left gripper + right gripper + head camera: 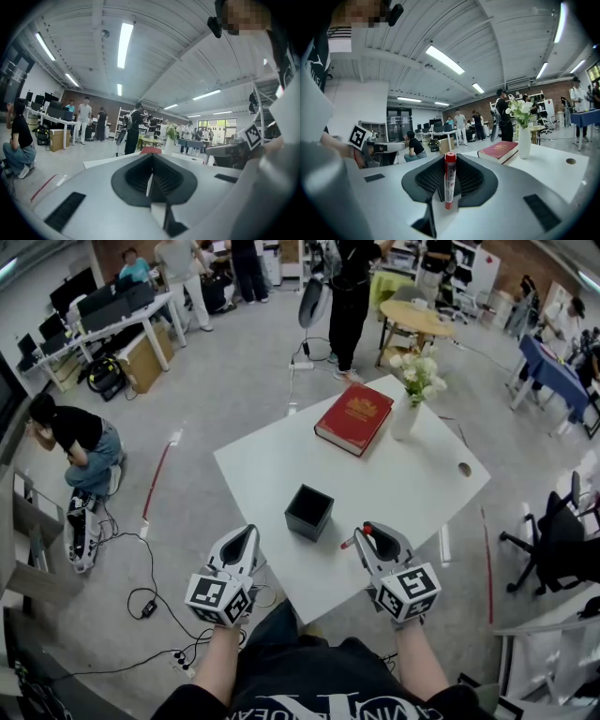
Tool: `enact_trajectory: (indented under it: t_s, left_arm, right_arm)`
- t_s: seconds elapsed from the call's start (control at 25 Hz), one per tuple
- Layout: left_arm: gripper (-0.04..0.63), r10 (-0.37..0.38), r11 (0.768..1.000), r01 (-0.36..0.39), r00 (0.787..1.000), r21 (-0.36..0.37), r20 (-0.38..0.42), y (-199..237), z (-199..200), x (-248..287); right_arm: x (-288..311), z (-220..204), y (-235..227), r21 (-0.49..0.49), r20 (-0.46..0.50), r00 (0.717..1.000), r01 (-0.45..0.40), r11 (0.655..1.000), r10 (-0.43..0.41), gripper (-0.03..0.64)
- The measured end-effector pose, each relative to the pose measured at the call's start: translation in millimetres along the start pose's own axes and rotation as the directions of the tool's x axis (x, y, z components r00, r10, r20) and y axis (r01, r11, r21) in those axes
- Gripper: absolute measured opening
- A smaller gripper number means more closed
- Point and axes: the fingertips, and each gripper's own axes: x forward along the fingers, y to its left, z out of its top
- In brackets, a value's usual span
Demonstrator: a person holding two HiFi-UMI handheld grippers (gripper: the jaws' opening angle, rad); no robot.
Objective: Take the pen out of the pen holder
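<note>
The black square pen holder stands on the white table near its front corner, and no pen shows in it. My right gripper hovers just right of the holder and is shut on a red and white pen. In the right gripper view the pen stands upright between the dark pads. From the head view only the pen's red end sticks out to the left of the jaws. My left gripper is off the table's front left edge, left of the holder. It is shut, with nothing between its pads.
A red book and a white vase of flowers lie at the table's far side, with a small hole near the right edge. A person crouches on the floor at left, beside cables. An office chair stands right.
</note>
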Motion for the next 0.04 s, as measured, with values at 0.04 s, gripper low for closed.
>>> enact_trajectory:
  t_s: [0.04]
  left_arm:
    - [0.002,-0.001,1.0,0.001,1.0,0.0,-0.001,-0.3,-0.3,0.5]
  right_arm:
    - [0.0,-0.3,-0.6,0.001,0.0,1.0,0.0,1.0,0.0,0.083]
